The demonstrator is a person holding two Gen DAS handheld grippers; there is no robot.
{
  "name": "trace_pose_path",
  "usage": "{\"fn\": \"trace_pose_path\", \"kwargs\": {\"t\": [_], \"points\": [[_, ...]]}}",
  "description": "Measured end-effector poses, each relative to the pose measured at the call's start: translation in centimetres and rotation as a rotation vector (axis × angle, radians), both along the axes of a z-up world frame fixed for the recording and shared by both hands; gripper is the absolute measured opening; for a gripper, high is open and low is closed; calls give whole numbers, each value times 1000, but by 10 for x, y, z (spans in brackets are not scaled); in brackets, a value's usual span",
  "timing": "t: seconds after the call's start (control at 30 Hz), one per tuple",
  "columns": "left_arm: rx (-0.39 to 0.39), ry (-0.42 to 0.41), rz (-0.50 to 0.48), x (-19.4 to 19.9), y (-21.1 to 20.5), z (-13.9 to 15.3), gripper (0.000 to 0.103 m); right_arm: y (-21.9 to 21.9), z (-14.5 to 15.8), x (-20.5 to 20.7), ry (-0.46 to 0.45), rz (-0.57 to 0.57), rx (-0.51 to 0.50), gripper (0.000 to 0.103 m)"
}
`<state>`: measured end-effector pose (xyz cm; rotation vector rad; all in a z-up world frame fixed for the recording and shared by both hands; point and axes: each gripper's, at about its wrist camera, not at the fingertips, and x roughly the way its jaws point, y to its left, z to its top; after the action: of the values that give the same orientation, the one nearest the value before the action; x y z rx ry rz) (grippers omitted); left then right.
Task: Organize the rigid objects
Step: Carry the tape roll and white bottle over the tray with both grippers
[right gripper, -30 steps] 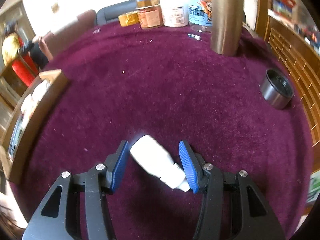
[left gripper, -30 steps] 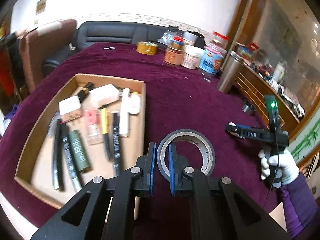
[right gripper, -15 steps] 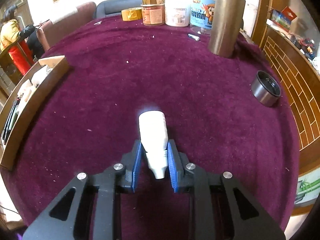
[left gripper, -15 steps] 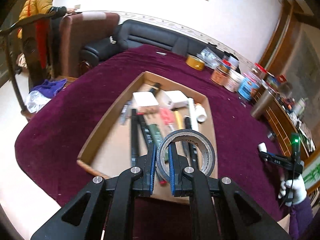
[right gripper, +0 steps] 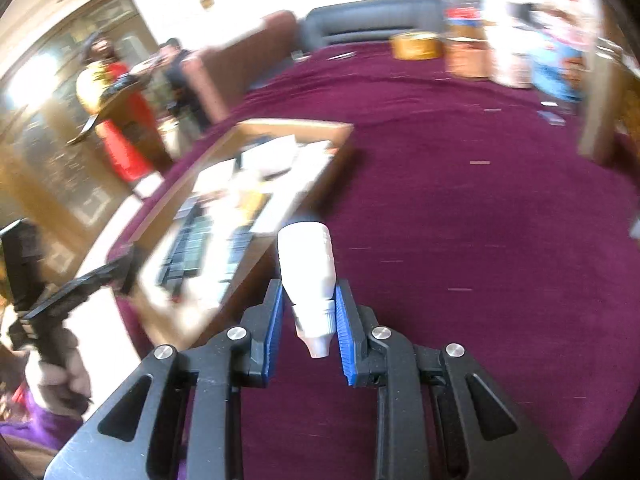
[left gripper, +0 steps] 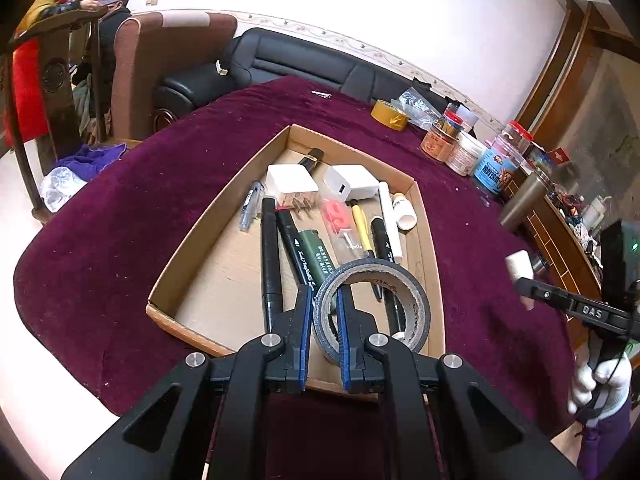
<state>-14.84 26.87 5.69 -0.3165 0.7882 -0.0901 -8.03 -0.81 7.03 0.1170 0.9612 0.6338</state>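
Note:
My left gripper (left gripper: 323,332) is shut on the wall of a black tape roll (left gripper: 374,312) and holds it above the near right corner of a shallow cardboard tray (left gripper: 218,208). The tray holds markers, pens, two white chargers and a small white bottle. My right gripper (right gripper: 309,320) is shut on a white dropper bottle (right gripper: 308,268), nozzle toward the camera, lifted above the purple tablecloth just right of the tray (right gripper: 320,152). The right gripper with the bottle's end (left gripper: 518,266) also shows at the right of the left wrist view.
Jars, tins and a yellow tape roll (left gripper: 389,115) stand along the table's far right edge, beside a steel tumbler (left gripper: 520,204). A brown chair (left gripper: 160,64) and a black sofa stand behind the table. People stand at the far left.
My right gripper closed on the white bottle, lifted it and swung left toward the tray. My left gripper carried the tape roll left, over the tray's near right corner.

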Motion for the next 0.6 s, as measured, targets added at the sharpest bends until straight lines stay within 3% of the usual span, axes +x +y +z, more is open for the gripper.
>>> {"fn": "trace_pose_path", "kwargs": {"t": [0.23, 0.33, 0.6], "points": [[86, -31, 55, -6, 9, 6, 9, 94, -16, -12, 39, 168, 5, 23], [128, -44, 78, -6, 14, 8, 9, 113, -25, -10, 60, 185, -6, 23], [156, -53, 82, 3, 22, 7, 9, 135, -46, -18, 1, 173, -175, 23]]}}
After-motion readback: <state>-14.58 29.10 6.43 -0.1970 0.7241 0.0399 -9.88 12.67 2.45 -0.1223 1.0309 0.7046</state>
